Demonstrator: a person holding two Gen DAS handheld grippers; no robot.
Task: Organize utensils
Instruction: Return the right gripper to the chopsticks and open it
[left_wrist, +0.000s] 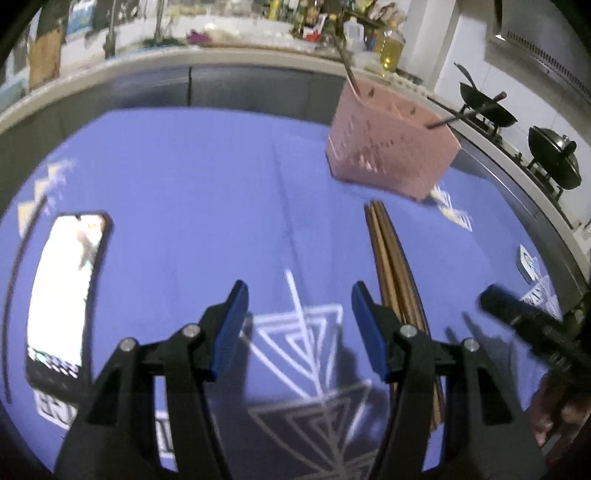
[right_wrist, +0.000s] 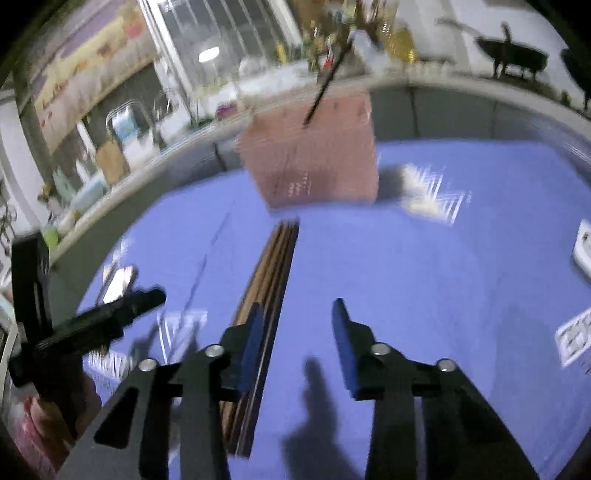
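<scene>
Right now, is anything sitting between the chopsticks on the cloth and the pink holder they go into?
Nothing visible. The chopsticks lie bundled on the blue cloth, tips toward the pink holder, with only bare cloth between. The phone lies far off to the side.

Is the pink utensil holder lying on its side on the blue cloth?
No, the pink utensil holder stands upright on the blue cloth, with dark chopsticks sticking up out of its open top.
</scene>
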